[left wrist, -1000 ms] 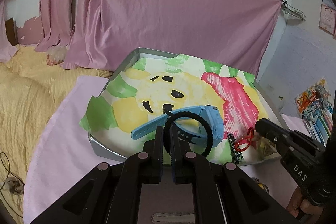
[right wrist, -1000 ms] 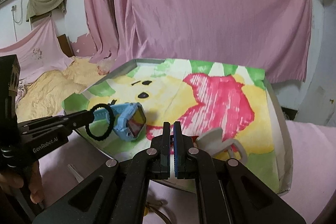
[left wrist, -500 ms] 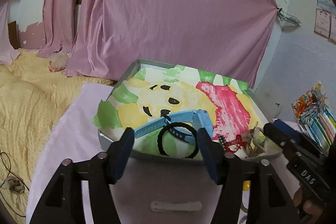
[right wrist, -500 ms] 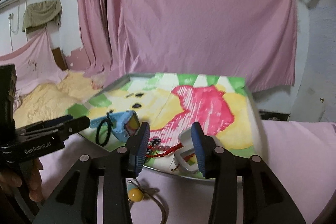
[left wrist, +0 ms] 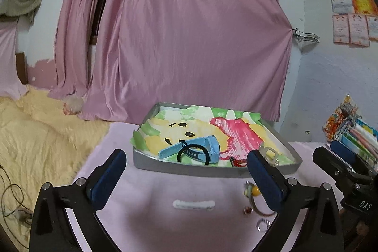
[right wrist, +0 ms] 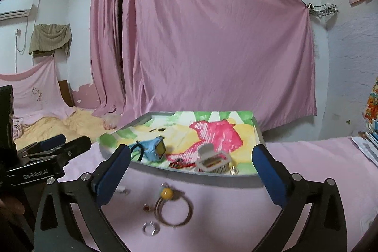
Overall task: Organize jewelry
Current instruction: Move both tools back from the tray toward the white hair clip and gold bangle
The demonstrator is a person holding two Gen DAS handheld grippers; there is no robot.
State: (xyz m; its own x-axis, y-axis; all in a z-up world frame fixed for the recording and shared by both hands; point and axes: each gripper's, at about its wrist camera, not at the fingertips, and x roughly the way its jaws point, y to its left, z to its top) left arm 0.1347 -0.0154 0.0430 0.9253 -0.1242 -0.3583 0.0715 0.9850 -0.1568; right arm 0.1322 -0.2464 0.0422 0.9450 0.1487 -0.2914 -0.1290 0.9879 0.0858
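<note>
Both my left gripper (left wrist: 186, 168) and right gripper (right wrist: 191, 163) are spread wide, empty. The blue watch (left wrist: 200, 148) and black bracelet (left wrist: 192, 154) lie by the tray's (left wrist: 189, 168) near edge.

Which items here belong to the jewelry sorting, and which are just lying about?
Job: tray; blue watch; black band; red beads; white watch; bangle with yellow bead; clear ring; small red piece.

Lying about: pink curtain; yellow blanket; stacked books; wall papers.
</note>
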